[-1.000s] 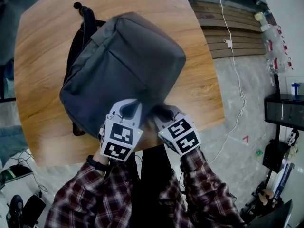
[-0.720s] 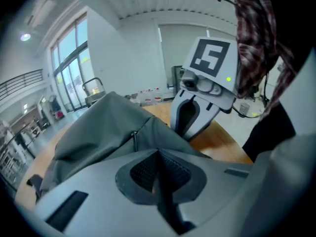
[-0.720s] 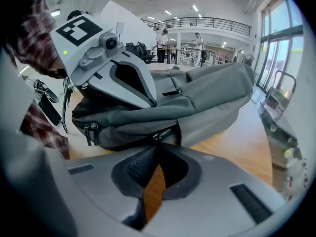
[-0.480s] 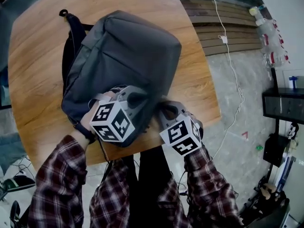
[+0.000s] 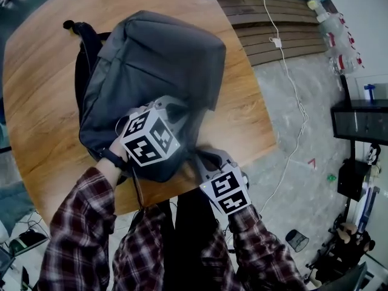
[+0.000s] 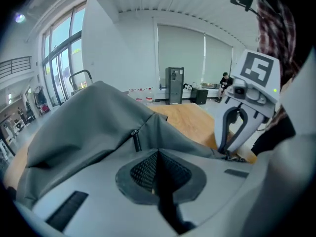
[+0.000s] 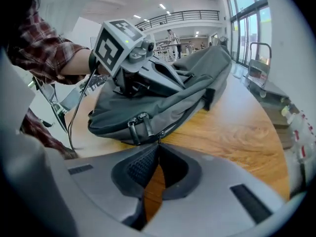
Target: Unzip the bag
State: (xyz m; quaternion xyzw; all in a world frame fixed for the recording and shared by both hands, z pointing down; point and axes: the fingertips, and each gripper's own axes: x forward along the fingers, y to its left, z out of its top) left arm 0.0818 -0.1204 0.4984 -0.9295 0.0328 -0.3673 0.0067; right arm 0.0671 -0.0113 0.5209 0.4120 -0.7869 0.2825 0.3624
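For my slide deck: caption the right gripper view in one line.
Right tongs pinch a zip pull at the grey bag's near edge, on a wooden table.

We see a light-brown wooden table with rounded corners (image 5: 42, 59) standing on a grey speckled stone floor (image 5: 321, 102). Beyond its far edge lies a brown slatted wooden platform (image 5: 273, 17). A thin white cable with a small white plug block (image 5: 276, 42) runs over this platform and on across the floor. At the right stands a black shelf unit (image 5: 357, 126). On the floor near it we find a small red mark (image 5: 312, 161) and a small black mesh bin (image 5: 295, 240). Far off in the hall we notice a tall grey machine (image 6: 174, 85), large windows (image 6: 61, 63) and a metal trolley (image 7: 259, 58).
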